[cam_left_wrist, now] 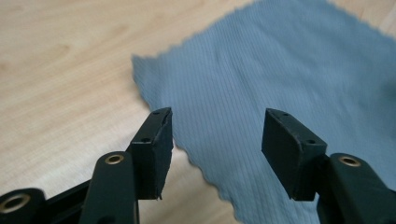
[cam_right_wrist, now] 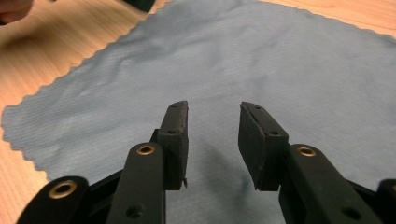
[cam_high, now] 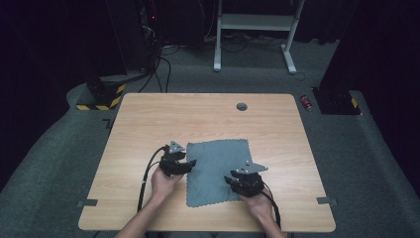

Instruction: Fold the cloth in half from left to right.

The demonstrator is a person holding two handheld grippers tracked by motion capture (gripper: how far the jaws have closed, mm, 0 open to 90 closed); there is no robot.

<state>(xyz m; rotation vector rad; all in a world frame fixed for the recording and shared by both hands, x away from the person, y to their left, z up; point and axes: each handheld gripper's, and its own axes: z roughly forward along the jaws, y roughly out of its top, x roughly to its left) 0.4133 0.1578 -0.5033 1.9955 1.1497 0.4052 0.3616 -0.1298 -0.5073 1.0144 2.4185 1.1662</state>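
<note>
A grey-blue cloth (cam_high: 215, 168) with scalloped edges lies flat on the wooden table (cam_high: 148, 119). My left gripper (cam_high: 190, 163) hovers at the cloth's left edge, jaws open and empty; in the left gripper view the cloth (cam_left_wrist: 280, 79) edge runs between the jaws of the left gripper (cam_left_wrist: 217, 140). My right gripper (cam_high: 230, 179) is over the cloth's near right part, open with nothing held. In the right gripper view the cloth (cam_right_wrist: 233, 60) spreads under the jaws of the right gripper (cam_right_wrist: 214, 140).
A round cable hole (cam_high: 241, 106) sits near the table's far edge. Beyond the table stand a white desk frame (cam_high: 255, 29), black equipment with yellow-black striped bases (cam_high: 101, 96), and a small red object (cam_high: 306, 102) on the carpet.
</note>
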